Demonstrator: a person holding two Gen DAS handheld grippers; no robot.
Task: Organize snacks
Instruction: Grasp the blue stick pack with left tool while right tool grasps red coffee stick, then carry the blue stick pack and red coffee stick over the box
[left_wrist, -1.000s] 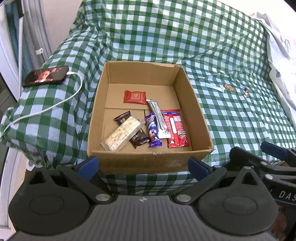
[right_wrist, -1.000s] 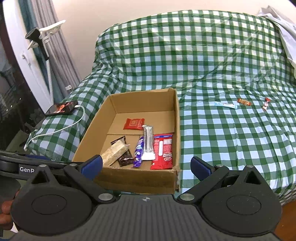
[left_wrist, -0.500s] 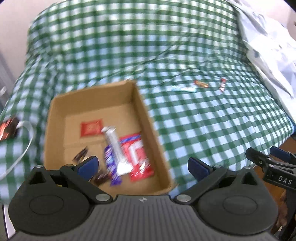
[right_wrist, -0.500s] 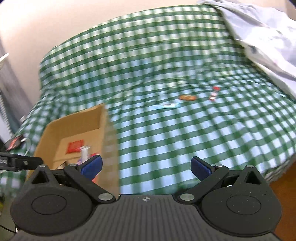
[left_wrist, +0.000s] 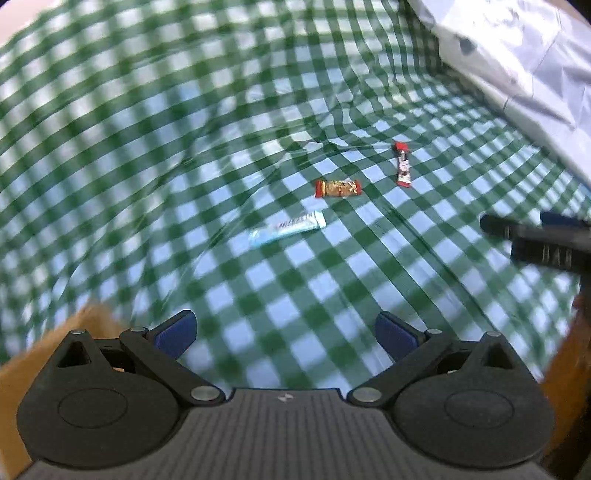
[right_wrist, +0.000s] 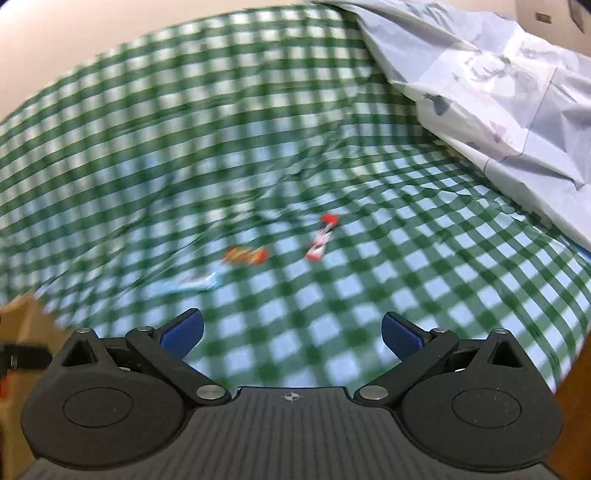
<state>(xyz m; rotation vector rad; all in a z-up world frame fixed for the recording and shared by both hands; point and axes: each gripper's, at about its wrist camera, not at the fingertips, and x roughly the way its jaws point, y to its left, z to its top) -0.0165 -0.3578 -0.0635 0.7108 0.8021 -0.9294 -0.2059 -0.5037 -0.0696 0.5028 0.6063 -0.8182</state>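
1. Here, left tool (left_wrist: 284, 334): jaws spread wide, nothing between the blue pads (left_wrist: 173, 332). It hangs over the green-and-white checked bedspread (left_wrist: 147, 147).
2. Right tool (right_wrist: 291, 332): jaws also spread wide, empty, above the same bedspread; this view is motion-blurred.
3. Three loose snacks lie on the bedspread ahead of both tools, close together but apart from one another:
   - light-blue wrapped bar (left_wrist: 287, 229), nearest the left tool, lying slantwise;
   - gold candy with red twisted ends (left_wrist: 338, 188), just beyond the blue bar;
   - small red-and-white wrapped candy (left_wrist: 402, 164), off to the right, lying roughly lengthwise away from the camera.
4. The same three show in the right wrist view as smears; print unreadable.
5. Cardboard box (right_wrist: 22, 317): only a blurred brown corner at the lower left edge of each view. Its inside is out of sight, so contents cannot be told.
6. Pale printed sheet (right_wrist: 498, 92) lies crumpled over the bedspread at upper right, well apart from the snacks.
7. Right tool's black body shows at the right edge of the left wrist view.
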